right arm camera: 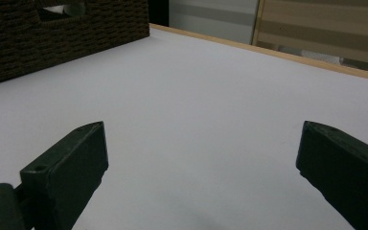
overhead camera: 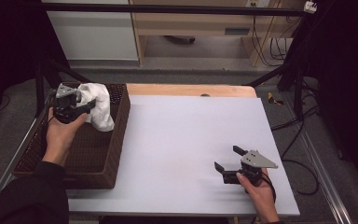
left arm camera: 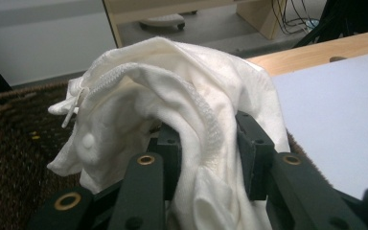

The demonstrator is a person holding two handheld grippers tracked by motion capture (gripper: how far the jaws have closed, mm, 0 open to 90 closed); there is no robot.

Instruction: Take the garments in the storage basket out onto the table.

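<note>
A white cloth [overhead camera: 99, 105] hangs bunched over the far end of a dark wicker basket [overhead camera: 118, 154] at the table's left. My left gripper [overhead camera: 89, 105] is shut on the cloth and holds it above the basket. In the left gripper view the cloth [left arm camera: 172, 110] drapes over and between the two black jaws, and the left gripper [left arm camera: 206, 158] pinches it. My right gripper [overhead camera: 227, 157] is open above the white table sheet [overhead camera: 186, 135] at the front right, with nothing between its fingers. The right gripper [right arm camera: 201, 158] faces bare sheet toward the basket [right arm camera: 62, 33].
The white sheet covers most of the wooden table [overhead camera: 191, 89]. Black frame legs [overhead camera: 284, 70] and cables stand at the back right. A metal rail [overhead camera: 321, 177] runs along the table's right side.
</note>
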